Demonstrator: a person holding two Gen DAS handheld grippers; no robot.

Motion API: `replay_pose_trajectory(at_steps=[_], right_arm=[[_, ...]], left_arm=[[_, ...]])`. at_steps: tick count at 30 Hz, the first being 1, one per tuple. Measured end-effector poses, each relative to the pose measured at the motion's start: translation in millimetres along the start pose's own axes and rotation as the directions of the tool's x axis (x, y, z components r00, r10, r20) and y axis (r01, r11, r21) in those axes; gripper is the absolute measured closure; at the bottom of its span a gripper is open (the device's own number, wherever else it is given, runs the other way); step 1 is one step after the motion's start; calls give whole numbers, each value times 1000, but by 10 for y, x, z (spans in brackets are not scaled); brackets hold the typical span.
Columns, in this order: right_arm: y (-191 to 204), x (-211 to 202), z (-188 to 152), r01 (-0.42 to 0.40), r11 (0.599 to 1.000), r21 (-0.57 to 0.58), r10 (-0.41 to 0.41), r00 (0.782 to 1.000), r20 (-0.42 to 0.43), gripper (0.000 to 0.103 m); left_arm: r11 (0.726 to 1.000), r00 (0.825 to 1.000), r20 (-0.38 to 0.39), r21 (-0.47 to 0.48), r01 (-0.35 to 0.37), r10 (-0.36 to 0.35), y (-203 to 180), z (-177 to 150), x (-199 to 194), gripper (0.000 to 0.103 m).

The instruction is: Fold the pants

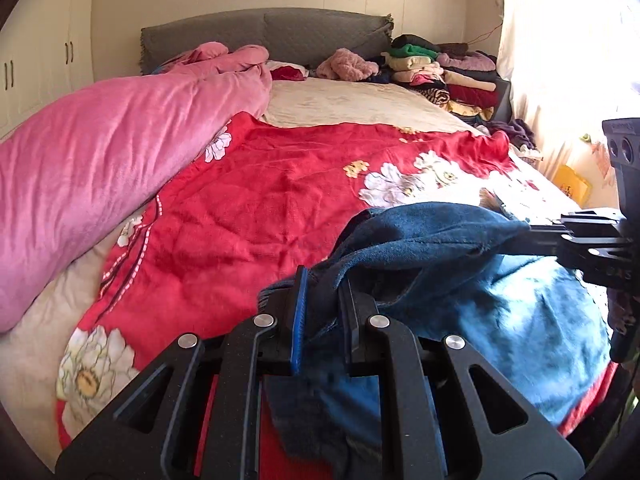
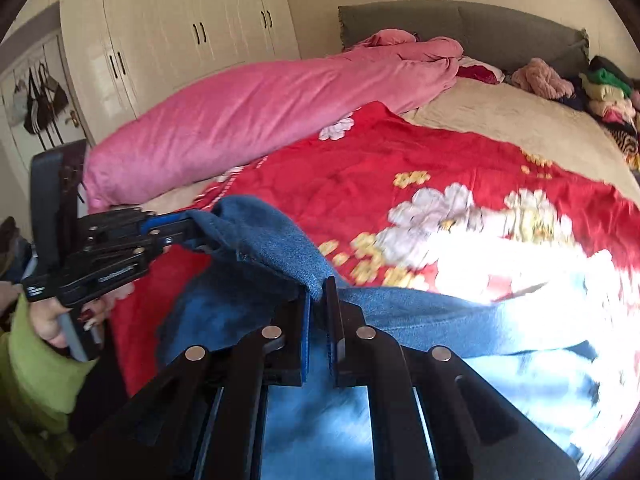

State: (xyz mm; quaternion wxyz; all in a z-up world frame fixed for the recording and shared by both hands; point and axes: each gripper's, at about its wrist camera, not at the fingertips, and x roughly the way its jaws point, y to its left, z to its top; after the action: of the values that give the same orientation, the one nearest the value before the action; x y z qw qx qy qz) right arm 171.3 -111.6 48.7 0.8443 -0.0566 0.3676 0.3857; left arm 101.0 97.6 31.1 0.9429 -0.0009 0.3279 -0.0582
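Note:
Blue denim pants (image 1: pixel 440 248) hang lifted over the red flowered blanket (image 1: pixel 240 208), held at an edge by both grippers. My left gripper (image 1: pixel 324 300) is shut on a fold of the denim at the bottom of the left wrist view. In that view my right gripper (image 1: pixel 520 234) reaches in from the right and pinches the same edge. The right wrist view has my right gripper (image 2: pixel 320 300) shut on the pants (image 2: pixel 260 240). There my left gripper (image 2: pixel 188 232) clamps the far corner, held by a hand in a green sleeve (image 2: pixel 36 364). The lower cloth is blurred.
A rolled pink duvet (image 1: pixel 100 168) lies along the bed's left side. Stacks of folded clothes (image 1: pixel 440 76) sit by the grey headboard (image 1: pixel 260 36) at the back right. White wardrobe doors (image 2: pixel 180 28) stand beyond the bed, and a bright curtain (image 1: pixel 560 40) hangs at the right.

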Motion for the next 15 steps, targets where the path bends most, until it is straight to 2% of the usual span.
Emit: replay_pose_trajectory(at_steps=[7,15], right_arm=[[421,-257,-444,-40,999,-28,39,999,-27,97],[770,-210,-888,-99,994,-47,94,990,-106,97]], left_arm=[[999,999,-37,34,8,-7,-92,-283,-236,96],[999,991,-131,35,-4,9,-92,-735,-339,96]])
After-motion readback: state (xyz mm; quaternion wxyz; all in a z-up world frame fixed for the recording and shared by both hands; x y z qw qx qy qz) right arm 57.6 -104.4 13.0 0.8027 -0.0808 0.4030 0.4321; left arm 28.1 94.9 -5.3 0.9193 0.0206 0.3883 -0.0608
